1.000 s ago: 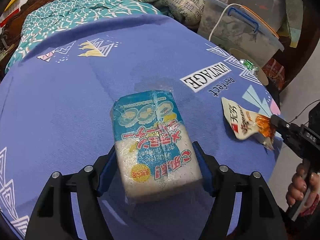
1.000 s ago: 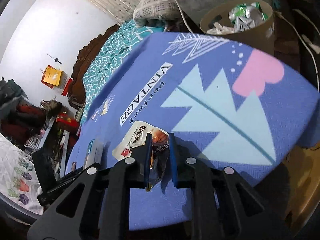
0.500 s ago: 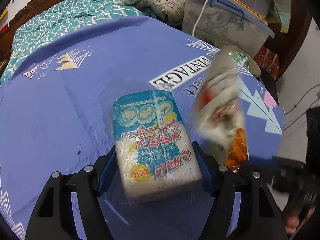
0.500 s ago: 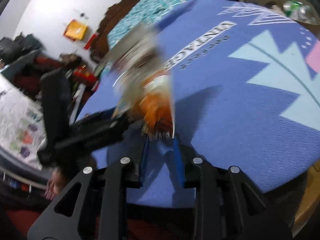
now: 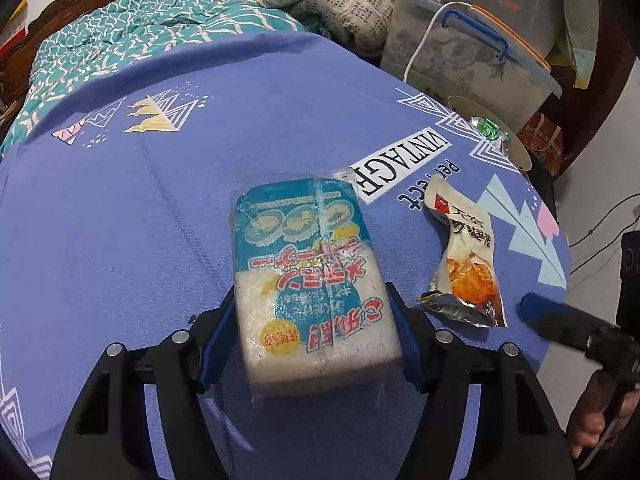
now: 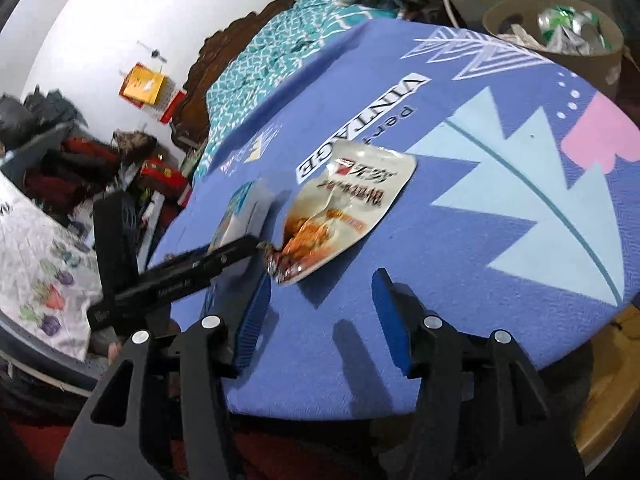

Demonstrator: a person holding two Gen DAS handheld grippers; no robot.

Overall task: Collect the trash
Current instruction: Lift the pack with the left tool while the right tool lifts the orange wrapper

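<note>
1. Left tongs [image 5: 316, 336] haven't budged: blue pads pinching both sides of the wrapped sponge pack [image 5: 308, 280], which sits on the purple counter [image 5: 120, 220] just like a second ago.
2. Right tongs [image 6: 320, 308] are the big change. A second ago they were clamped on the snack wrapper [image 6: 344, 204]; now the jaws are opening, spread apart with nothing between them.
3. The snack wrapper is loose on the counter just beyond the right tongs' tips, torn end toward them. Half a second back it was up in the air and blurred. It now lies nearer the sponge pack, right beside the "VINTAGE" print [image 5: 400, 164].
4. Further out, the round cardboard bin [image 6: 560, 44] with crumpled trash inside stands past the counter's far edge, well apart from the wrapper.
5. A hand [image 5: 600, 428] shows at the left view's lower right, gripping the right tongs' handle.
</note>
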